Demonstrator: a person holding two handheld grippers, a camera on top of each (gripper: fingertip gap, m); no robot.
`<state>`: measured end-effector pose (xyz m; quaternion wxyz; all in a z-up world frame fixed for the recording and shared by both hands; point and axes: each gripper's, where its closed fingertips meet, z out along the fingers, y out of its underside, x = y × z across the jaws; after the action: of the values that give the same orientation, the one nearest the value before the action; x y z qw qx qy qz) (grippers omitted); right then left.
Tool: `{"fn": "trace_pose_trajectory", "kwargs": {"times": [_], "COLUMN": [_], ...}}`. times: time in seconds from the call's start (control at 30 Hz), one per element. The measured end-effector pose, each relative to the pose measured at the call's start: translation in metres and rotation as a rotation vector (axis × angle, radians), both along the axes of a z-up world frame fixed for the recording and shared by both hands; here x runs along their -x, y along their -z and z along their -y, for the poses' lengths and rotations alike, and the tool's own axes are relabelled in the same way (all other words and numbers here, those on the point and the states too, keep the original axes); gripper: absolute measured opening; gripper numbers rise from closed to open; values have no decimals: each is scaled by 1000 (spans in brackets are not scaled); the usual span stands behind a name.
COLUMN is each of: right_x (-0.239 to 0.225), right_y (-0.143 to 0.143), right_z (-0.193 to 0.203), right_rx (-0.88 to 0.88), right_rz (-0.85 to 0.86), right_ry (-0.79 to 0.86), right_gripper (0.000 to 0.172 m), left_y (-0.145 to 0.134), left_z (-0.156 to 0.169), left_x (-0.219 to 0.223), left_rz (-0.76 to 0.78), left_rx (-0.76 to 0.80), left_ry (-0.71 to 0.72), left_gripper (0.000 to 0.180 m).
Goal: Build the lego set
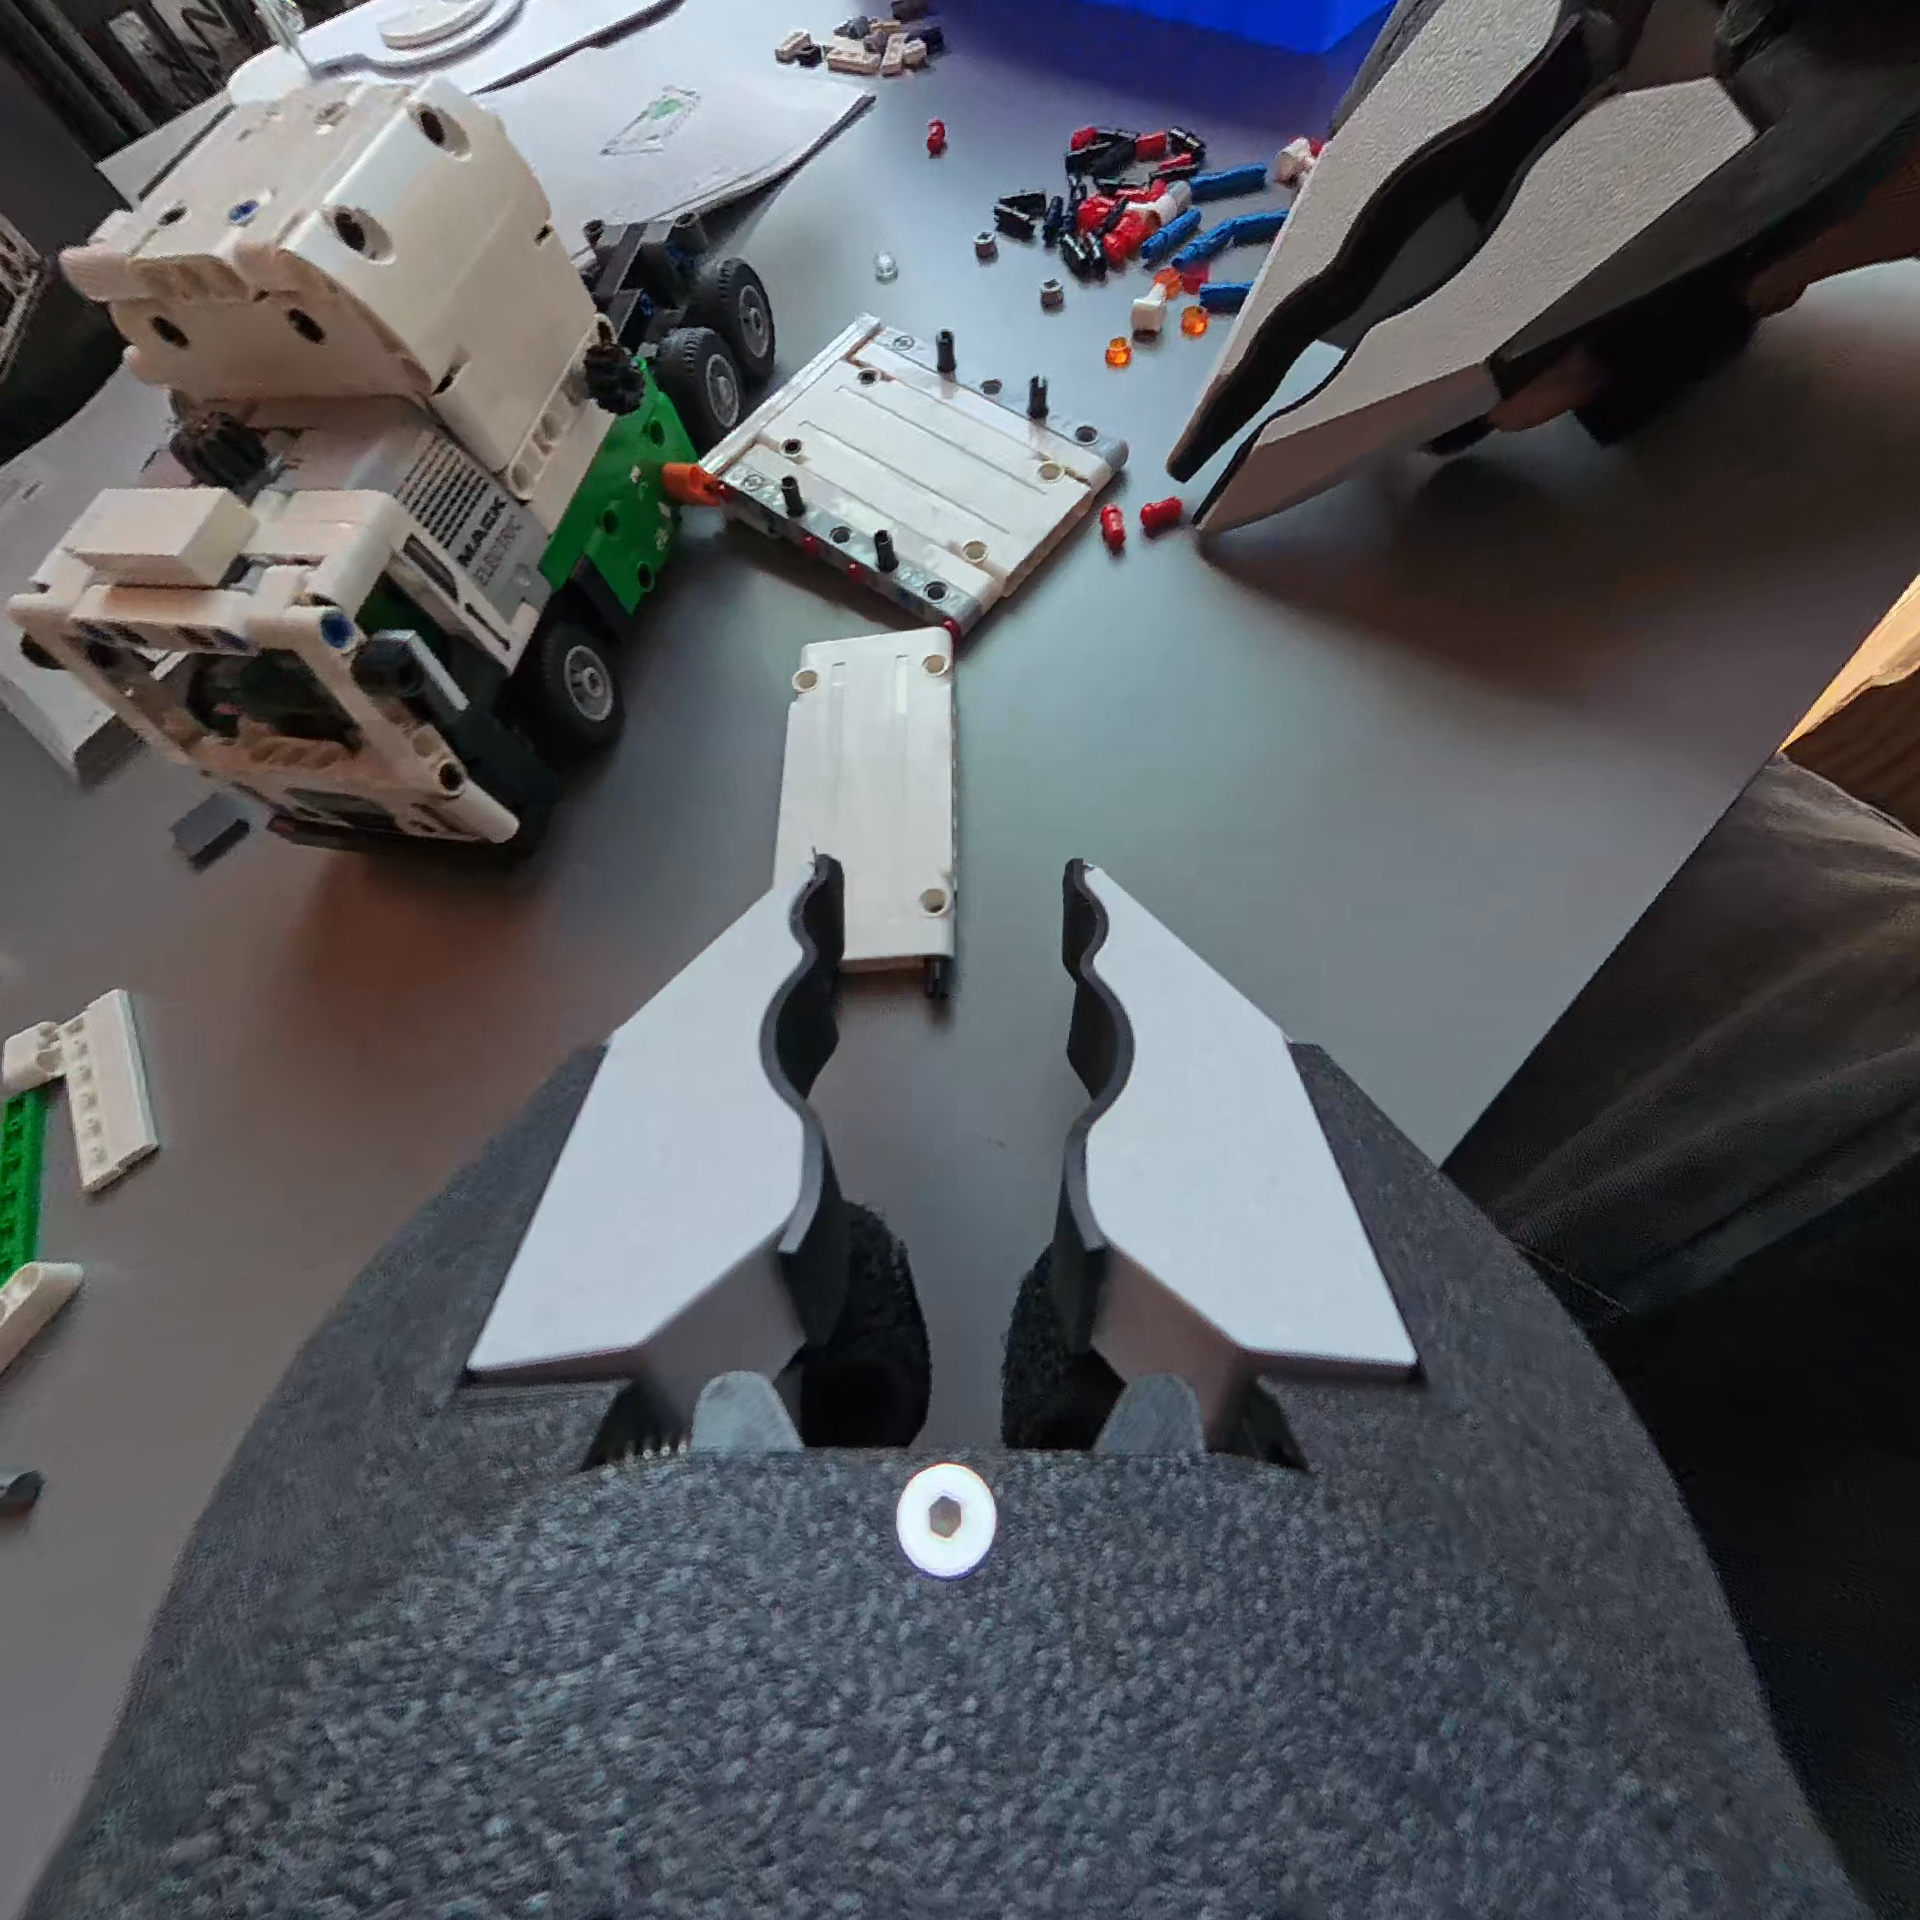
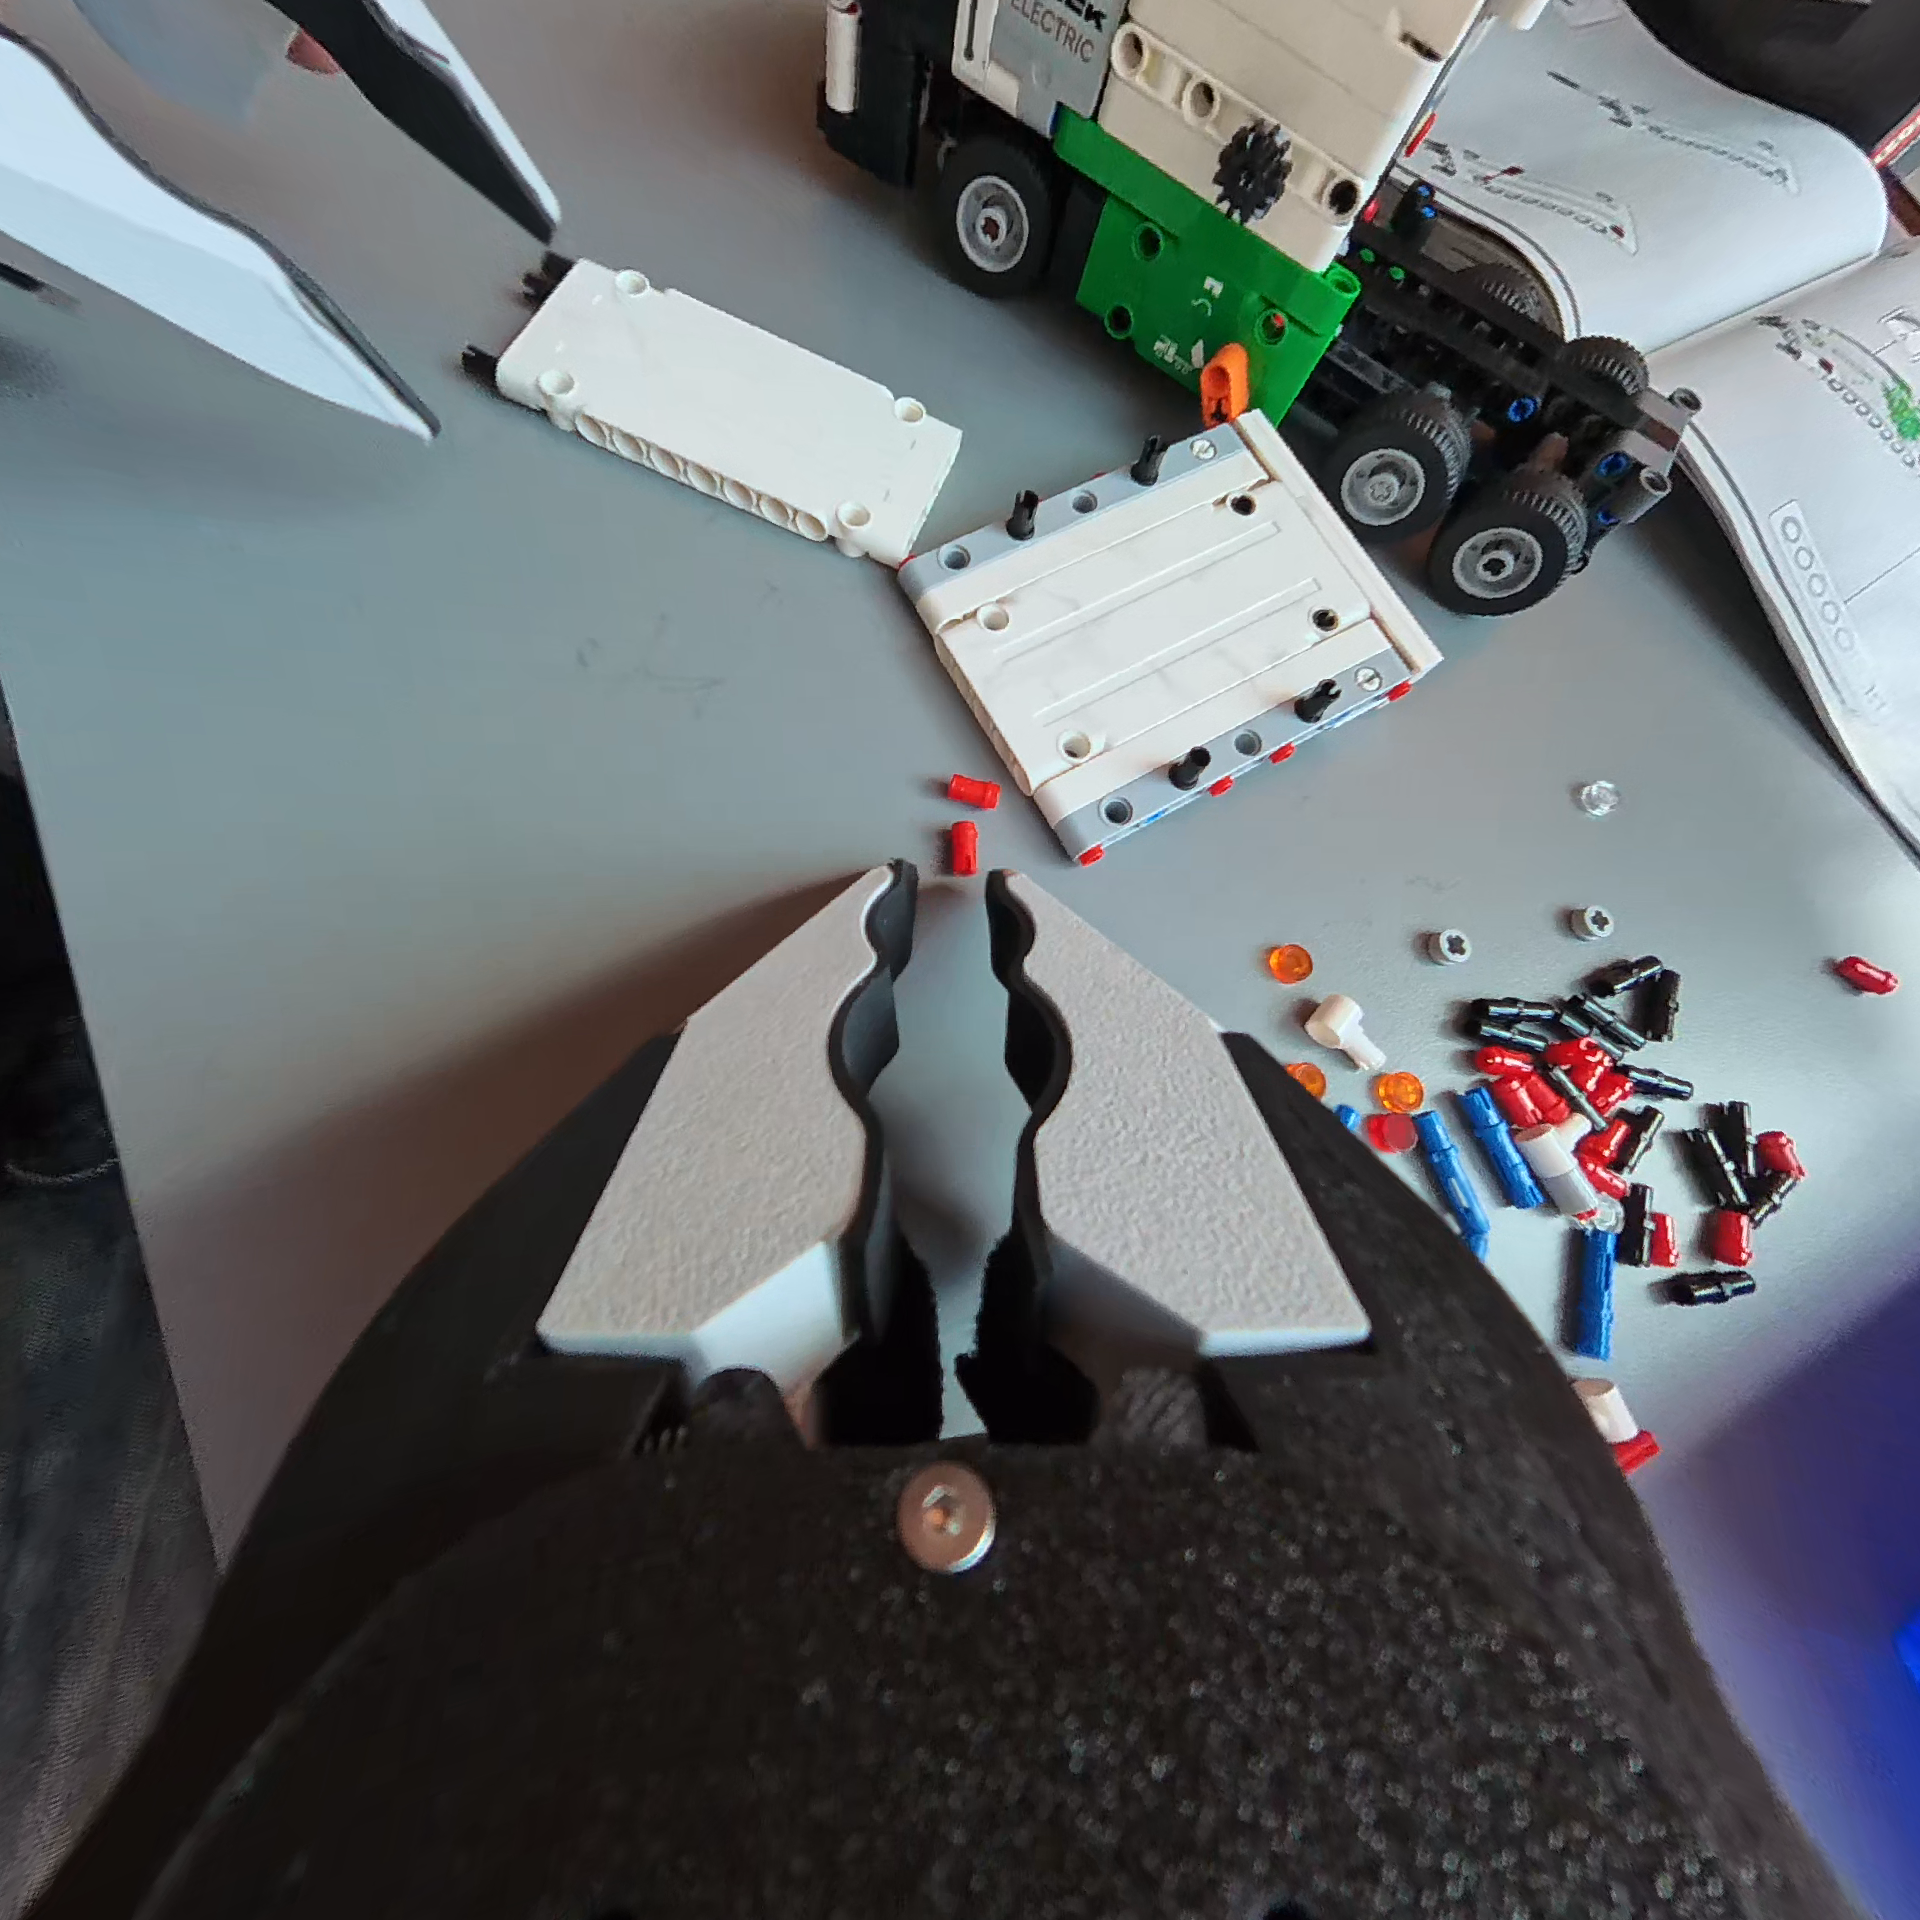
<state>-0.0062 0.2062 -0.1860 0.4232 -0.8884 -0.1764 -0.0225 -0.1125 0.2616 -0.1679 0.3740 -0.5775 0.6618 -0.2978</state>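
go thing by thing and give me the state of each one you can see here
left gripper: open, holds nothing, left fingertip over the long white panel's near end
right gripper: slightly open, holds nothing, tips just short of a red pin
long white panel: flat on the table, loose
square white panel: flat, black pins standing up
toy truck: upright on its wheels
two red pins: lying loose

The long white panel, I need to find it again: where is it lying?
The long white panel lies flat on the grey table, just ahead of the left gripper, beside the toy truck and the square white panel assembly.
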Motion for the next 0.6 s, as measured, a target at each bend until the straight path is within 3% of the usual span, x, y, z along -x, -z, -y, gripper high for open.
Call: {"fn": "trace_pose_trajectory", "kwargs": {"times": [0.37, 0.4, 0.5, 0.6], "right_x": [0, 8, 47, 84], "right_y": [2, -6, -62, -92], "right_z": [-11, -14, -29, -37], "right_rx": [53, 27, -147, -194], "right_rz": [-138, -233, -748, -1190], "right_ry": [22, 27, -18, -78], "right_gripper": [4, 3, 3, 3], "left_y": [-8, -10, -26, -51], "left_z": [6, 7, 12, 8], "left_x": [6, 5, -1, -3], "left_rz": [61, 76, 191, 345], "left_rx": [-4, -28, -90, -190], "left_ry": [64, 60, 18, -66], "left_gripper": [39, 39, 44, 42]}}
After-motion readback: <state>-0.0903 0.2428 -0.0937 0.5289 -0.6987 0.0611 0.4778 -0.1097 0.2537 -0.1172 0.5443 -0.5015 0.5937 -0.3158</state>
